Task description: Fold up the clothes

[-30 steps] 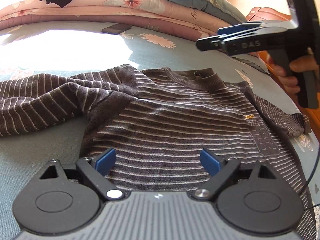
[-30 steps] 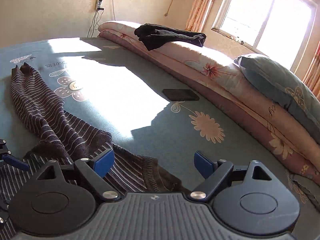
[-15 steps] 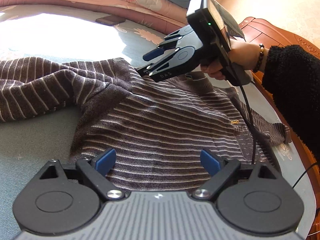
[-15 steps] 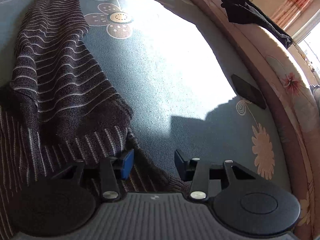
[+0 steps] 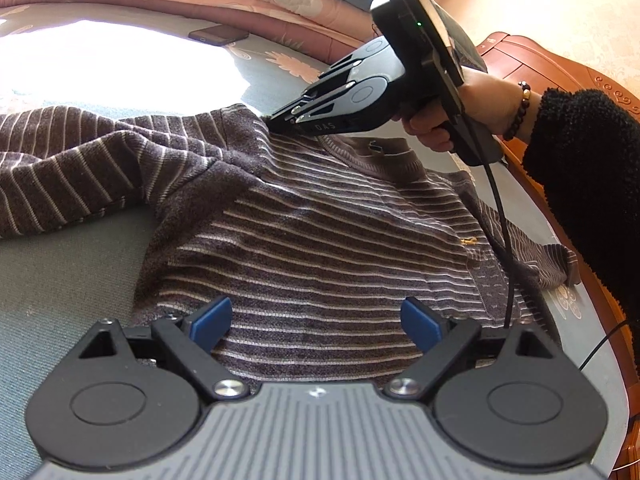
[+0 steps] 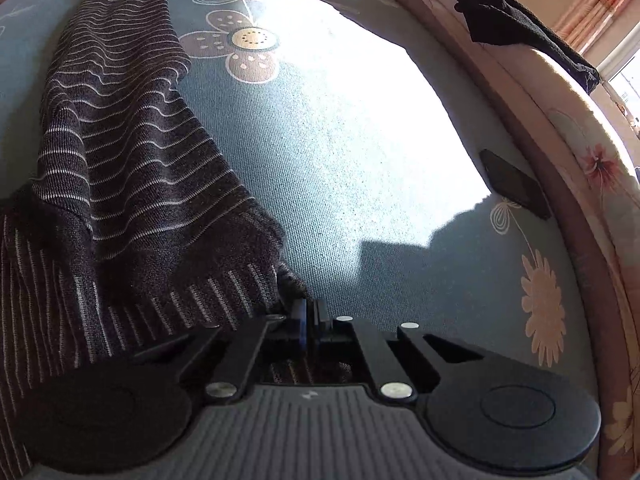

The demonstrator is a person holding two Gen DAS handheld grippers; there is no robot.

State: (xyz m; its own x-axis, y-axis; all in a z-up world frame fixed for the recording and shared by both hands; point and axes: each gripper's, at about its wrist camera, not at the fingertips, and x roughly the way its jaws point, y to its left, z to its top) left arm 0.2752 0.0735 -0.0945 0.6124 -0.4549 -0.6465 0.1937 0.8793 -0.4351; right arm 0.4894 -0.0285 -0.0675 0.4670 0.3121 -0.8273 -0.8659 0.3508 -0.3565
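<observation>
Sweater, left wrist view: the striped sweater (image 5: pixel 320 232) is lying face up on the bed (image 5: pixel 72 264), its collar pointing away from you and one sleeve (image 5: pixel 80 168) trailing off to the left.
Left gripper (image 5: pixel 316 322): you are hovering it over the hem with its jaws standing wide apart and nothing between them.
Right gripper (image 5: pixel 280 122): you are pinching the sweater's shoulder beside the collar, so this hand is the nearer one to the sleeve.
Sweater, right wrist view: the sleeve (image 6: pixel 120 128) is stretching straight away from the right gripper (image 6: pixel 310 314), its long axis running up towards the cuff at the top left.
Grip: your jaws are sitting together on the knit at the shoulder edge.
Coming move, as I judge it: you are probably drawing that shoulder across the body, with the sleeve trailing behind.
Phone (image 6: pixel 514 184): it is lying well apart, to the right.
</observation>
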